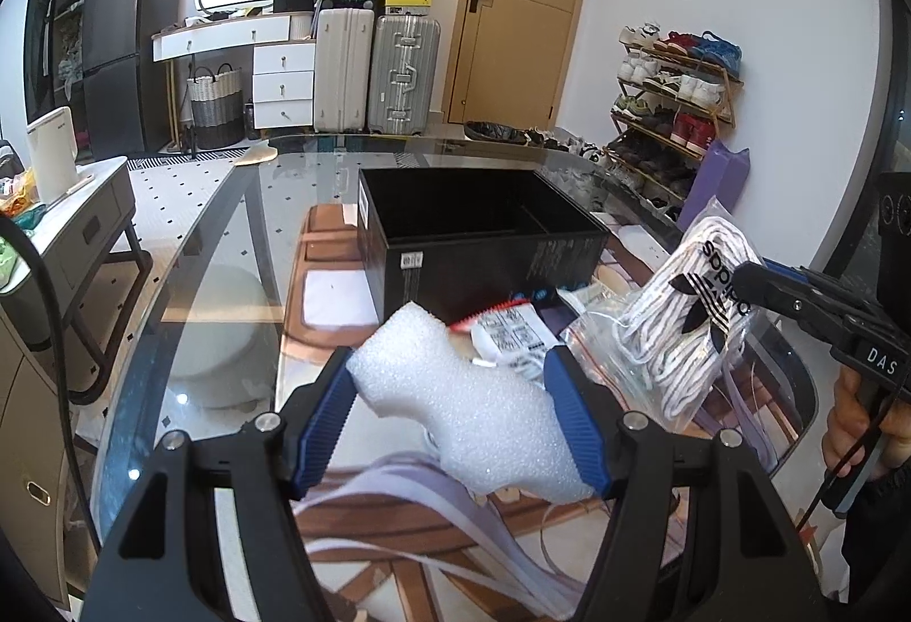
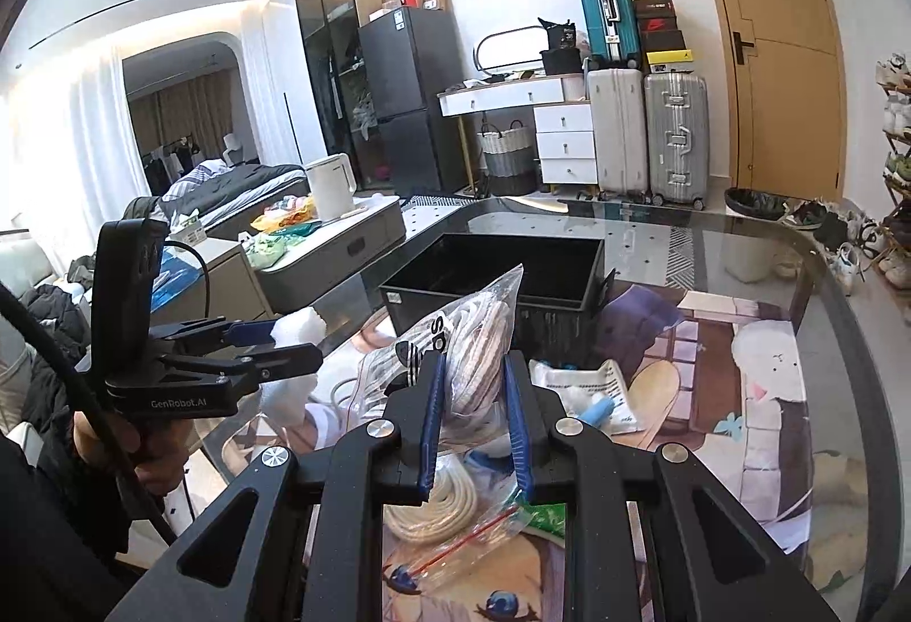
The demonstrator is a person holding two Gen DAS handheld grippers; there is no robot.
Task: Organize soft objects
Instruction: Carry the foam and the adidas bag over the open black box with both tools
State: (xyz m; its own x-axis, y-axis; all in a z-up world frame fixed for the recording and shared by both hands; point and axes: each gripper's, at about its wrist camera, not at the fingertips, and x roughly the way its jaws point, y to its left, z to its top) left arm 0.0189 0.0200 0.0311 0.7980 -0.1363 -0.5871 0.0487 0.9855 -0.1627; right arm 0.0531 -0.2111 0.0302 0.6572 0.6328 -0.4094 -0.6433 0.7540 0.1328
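My left gripper (image 1: 450, 371) is shut on a white foam piece (image 1: 472, 405) and holds it above the glass table, in front of the open black box (image 1: 484, 246). It also shows in the right wrist view (image 2: 284, 343) with the foam (image 2: 299, 328). My right gripper (image 2: 472, 371) is shut on a clear bag of white shoelaces (image 2: 472, 337), lifted just before the box (image 2: 495, 280). In the left wrist view the bag (image 1: 689, 314) hangs from the right gripper (image 1: 746, 280) at the right.
White packets (image 1: 512, 331) lie on the glass table (image 1: 239, 280) by the box, also in the right wrist view (image 2: 592, 388). Another coil of white cord in a bag (image 2: 444, 502) lies under my right gripper. Suitcases, a shoe rack and a side table stand beyond.
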